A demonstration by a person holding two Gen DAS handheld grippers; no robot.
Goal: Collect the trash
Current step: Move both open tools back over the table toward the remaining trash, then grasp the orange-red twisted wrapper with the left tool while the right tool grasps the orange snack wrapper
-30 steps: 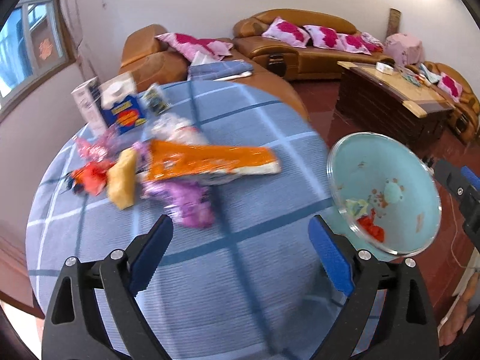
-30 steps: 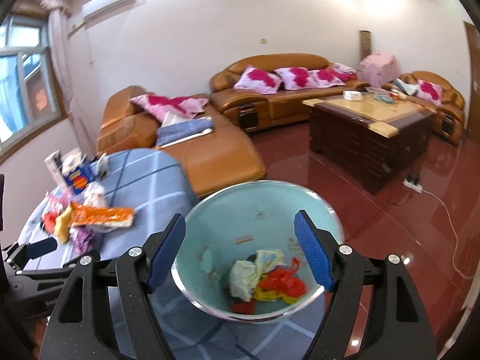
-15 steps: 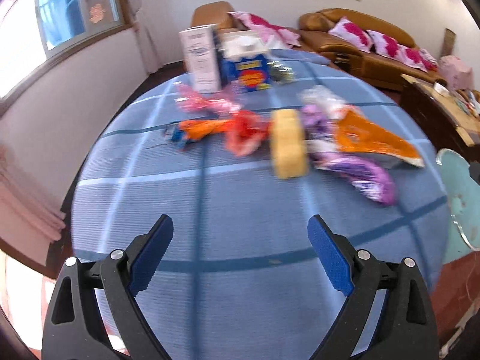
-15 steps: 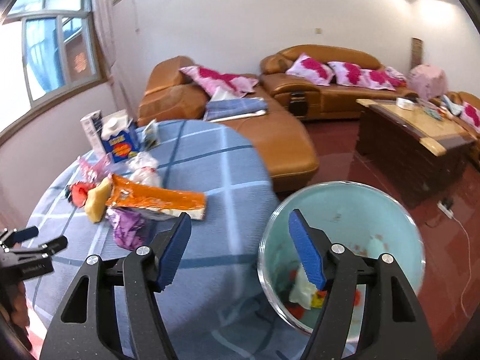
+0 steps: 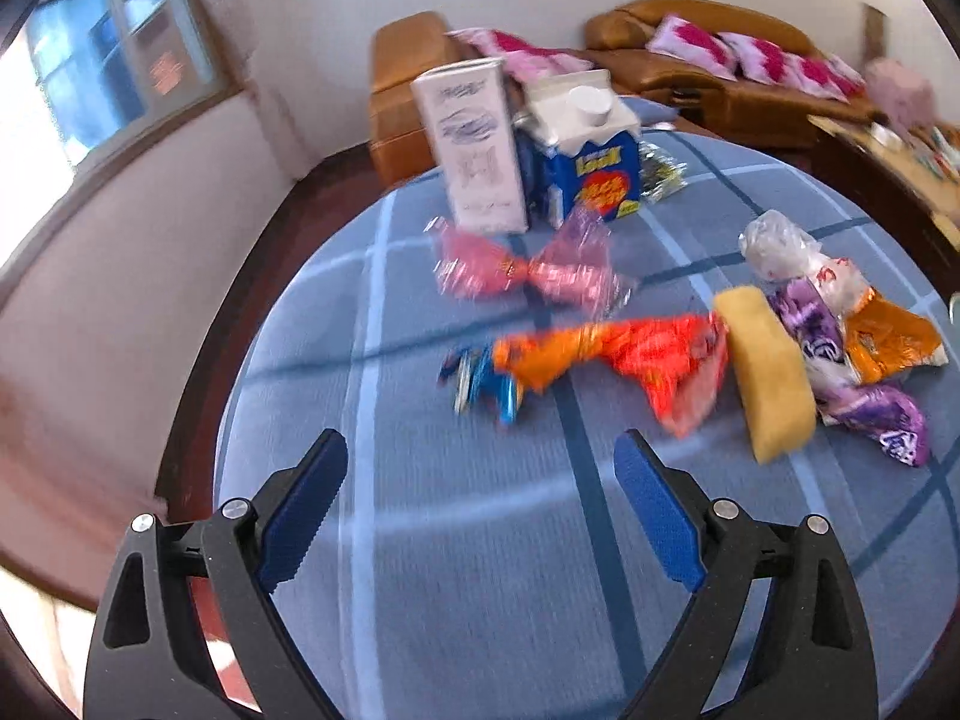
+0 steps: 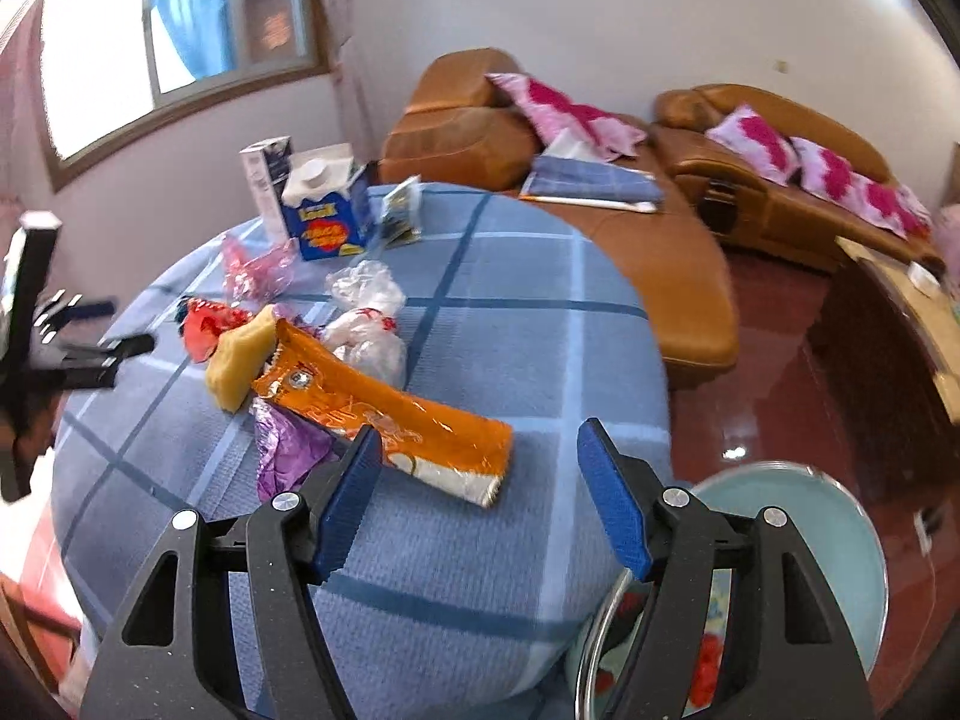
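Blurred wrappers on checked tablecloth, bin half cut off, left gripper and right gripper both spread wide, holding nothing.

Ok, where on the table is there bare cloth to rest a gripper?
Bare cloth runs along the near edge of the table, in front of the wrappers, and on the sofa side beyond the orange packet. It's crowded from the cartons down to the purple wrapper.

You are facing wrappers lying mid-table, cartons standing behind them, a sponge sitting right, the bin waiting off the near-right edge.
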